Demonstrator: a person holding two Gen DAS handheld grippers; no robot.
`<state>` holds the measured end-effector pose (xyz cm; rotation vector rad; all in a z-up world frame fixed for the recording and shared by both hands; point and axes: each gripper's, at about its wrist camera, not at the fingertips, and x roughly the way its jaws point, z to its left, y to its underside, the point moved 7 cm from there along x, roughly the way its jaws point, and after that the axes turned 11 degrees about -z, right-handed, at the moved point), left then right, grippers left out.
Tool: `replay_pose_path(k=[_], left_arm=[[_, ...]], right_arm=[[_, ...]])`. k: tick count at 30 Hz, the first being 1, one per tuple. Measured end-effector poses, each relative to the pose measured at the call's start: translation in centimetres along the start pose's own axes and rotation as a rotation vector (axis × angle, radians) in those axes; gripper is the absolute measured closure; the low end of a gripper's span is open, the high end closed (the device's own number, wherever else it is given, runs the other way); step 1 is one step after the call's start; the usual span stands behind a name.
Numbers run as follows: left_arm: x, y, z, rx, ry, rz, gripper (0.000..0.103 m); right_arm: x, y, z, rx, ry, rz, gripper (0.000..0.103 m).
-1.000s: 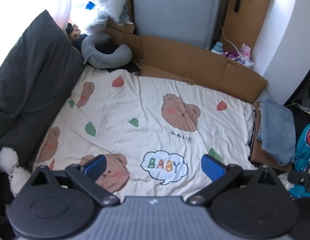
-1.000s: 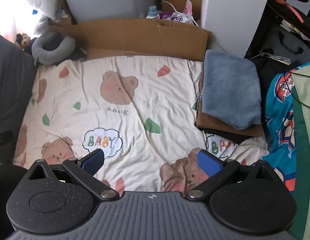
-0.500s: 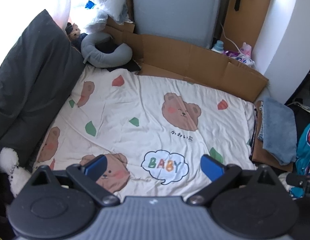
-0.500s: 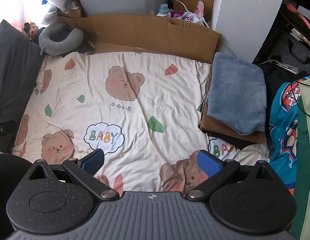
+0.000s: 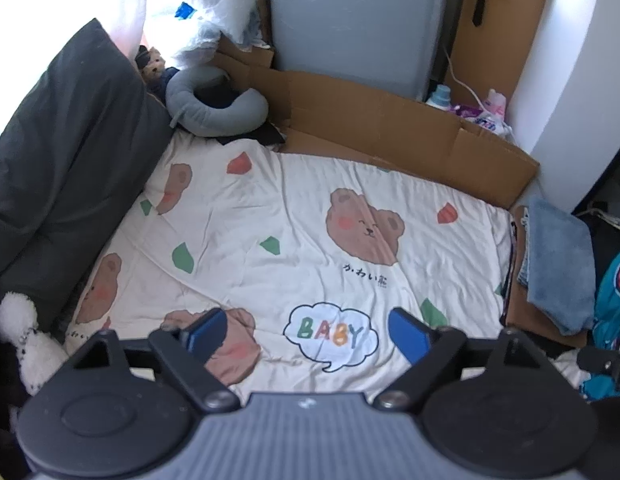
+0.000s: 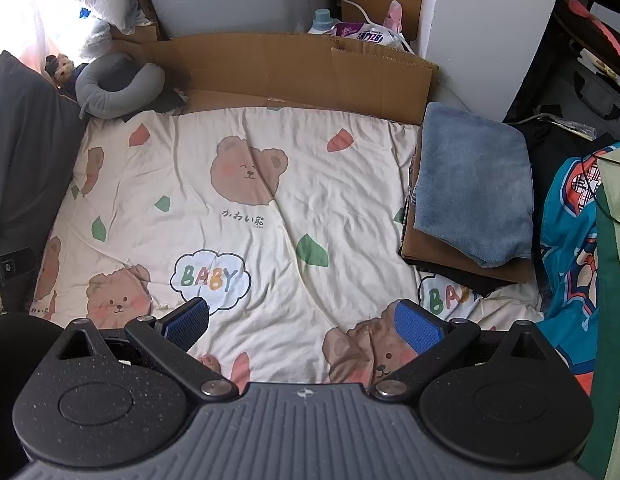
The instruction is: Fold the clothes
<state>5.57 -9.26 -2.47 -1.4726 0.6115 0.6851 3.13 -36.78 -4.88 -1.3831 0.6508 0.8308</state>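
The left gripper has its blue fingers apart but closing on nothing; the right gripper is spread wide and empty. Both tilt down over a bear blanket printed "BABY". Folded clothes, blue on top, are stacked at its right edge. Cardboard stands beyond.
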Motion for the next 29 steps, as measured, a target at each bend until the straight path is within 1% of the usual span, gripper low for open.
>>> replay_pose_path(k=[19, 29], left_arm=[[0.03, 0.02, -0.03, 0.007, 0.015, 0.002, 0.014], [0.08, 0.05, 0.03, 0.007, 0.015, 0.004, 0.011]], right_arm=[[-0.18, 0.11, -0.11, 0.007, 0.009, -0.012, 0.001], [0.0, -0.06, -0.58, 0.009, 0.008, -0.013, 0.001]])
